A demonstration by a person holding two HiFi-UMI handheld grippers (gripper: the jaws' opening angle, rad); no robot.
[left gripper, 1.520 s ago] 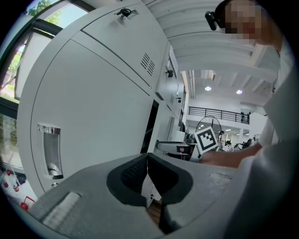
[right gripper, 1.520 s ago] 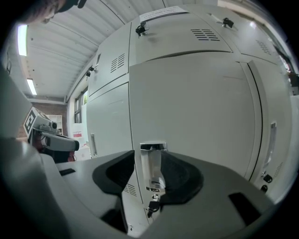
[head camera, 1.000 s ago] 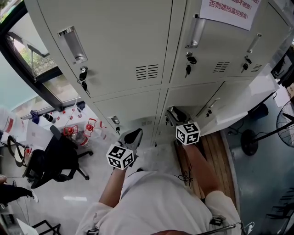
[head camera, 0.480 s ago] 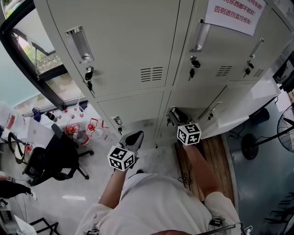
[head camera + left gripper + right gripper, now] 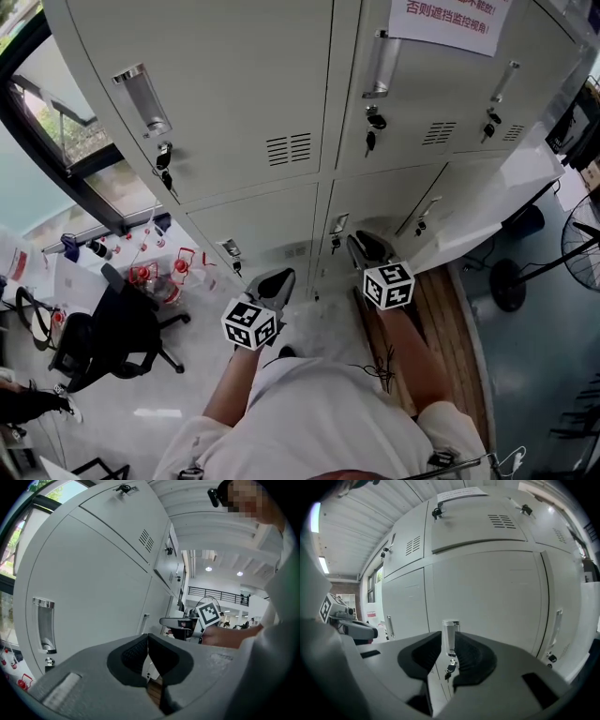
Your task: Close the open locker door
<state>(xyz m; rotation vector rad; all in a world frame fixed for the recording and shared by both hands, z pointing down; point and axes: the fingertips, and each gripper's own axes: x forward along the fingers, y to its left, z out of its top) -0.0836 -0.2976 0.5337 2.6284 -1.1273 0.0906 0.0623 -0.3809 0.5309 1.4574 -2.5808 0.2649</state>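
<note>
Grey lockers (image 5: 234, 94) fill the wall ahead. The lower middle door (image 5: 384, 202) lies flush with its neighbours, as do the other doors I can see. My right gripper (image 5: 361, 246) points at that door's chrome handle (image 5: 339, 224), a little short of it. In the right gripper view the handle (image 5: 450, 632) shows in the gap of the right gripper (image 5: 449, 641), a key (image 5: 449, 670) hanging below. Its jaws are closing, and the pads do not press the handle. My left gripper (image 5: 275, 281) hangs beside it, shut and empty (image 5: 148, 639).
A white flat panel (image 5: 497, 202) juts out right of the lockers, above a wooden floor strip (image 5: 441, 309) and a fan (image 5: 581, 253). A black office chair (image 5: 112, 337) and red-capped bottles (image 5: 159, 277) stand at the left by the window (image 5: 66, 122).
My right gripper has drawn back from the lower middle locker, uncovering its handle. The left gripper has hardly moved. The head view has shifted slightly.
</note>
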